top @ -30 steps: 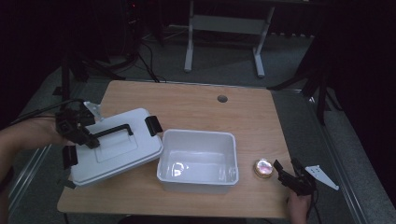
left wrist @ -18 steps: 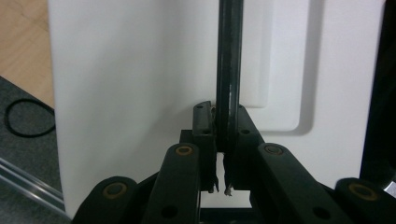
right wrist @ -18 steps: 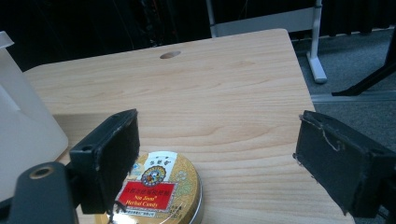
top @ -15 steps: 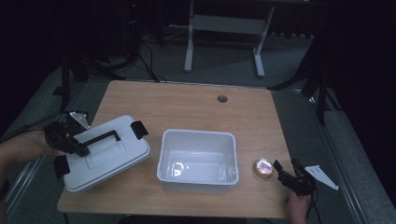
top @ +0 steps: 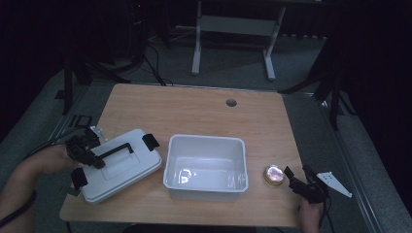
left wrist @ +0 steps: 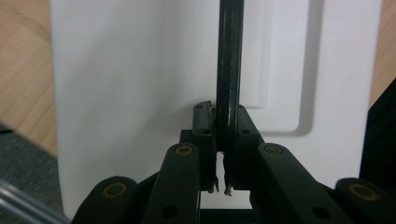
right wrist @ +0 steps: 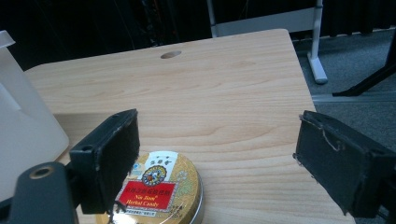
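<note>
The left gripper (top: 83, 151) clamps the handle (left wrist: 229, 70) of a white lid (top: 119, 167) (off the empty tub (top: 205, 167), at its 9 o'clock), while the right gripper (right wrist: 217, 158), jaws wide, hovers beside an ungrasped candy tin (right wrist: 159, 186).

High view dim, dark surroundings — glare in the white tub (top: 204, 167); close views brighter, sharp.

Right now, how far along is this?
Done: lid is off the white bin, lying on the table to its left. In hand: left gripper clamps the lid's black handle. Left: right gripper open over the candy tin, not gripped; bin empty.
</note>
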Action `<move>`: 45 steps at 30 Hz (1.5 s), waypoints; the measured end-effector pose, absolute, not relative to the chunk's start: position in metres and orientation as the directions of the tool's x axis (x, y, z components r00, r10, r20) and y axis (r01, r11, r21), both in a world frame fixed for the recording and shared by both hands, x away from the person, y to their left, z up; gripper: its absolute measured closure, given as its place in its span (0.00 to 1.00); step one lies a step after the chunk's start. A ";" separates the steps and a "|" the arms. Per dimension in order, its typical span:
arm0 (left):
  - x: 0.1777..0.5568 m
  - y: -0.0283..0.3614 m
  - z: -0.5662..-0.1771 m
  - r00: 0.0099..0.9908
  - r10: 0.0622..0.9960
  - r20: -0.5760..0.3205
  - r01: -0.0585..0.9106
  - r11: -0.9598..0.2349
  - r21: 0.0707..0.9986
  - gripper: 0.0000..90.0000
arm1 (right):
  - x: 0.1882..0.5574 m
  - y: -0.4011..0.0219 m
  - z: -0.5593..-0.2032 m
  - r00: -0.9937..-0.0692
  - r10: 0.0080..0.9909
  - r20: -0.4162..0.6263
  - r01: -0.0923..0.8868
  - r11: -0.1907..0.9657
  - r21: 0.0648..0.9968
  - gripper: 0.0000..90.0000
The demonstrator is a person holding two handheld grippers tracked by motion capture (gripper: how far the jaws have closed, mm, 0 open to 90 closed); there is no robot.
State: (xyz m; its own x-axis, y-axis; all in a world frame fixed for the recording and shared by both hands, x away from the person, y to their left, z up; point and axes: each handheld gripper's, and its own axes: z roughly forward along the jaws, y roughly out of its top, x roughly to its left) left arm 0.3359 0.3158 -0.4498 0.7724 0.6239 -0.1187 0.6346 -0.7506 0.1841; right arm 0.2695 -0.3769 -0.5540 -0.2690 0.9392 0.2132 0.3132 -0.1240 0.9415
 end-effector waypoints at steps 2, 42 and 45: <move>0.338 0.313 -0.454 0.771 0.624 -0.123 0.636 -0.752 0.174 0.93 | 0.270 -0.377 -0.554 -0.269 0.939 0.213 0.313 -0.124 0.942 0.15; 0.347 0.303 -0.492 0.755 0.630 -0.183 0.651 -0.753 0.095 0.88 | 0.282 -0.385 -0.536 -0.474 0.868 0.148 0.503 0.129 0.854 0.15; 0.348 0.303 -0.493 0.751 0.633 -0.188 0.655 -0.750 0.094 0.88 | 0.284 -0.388 -0.536 -0.515 0.842 0.160 0.546 0.179 0.818 0.15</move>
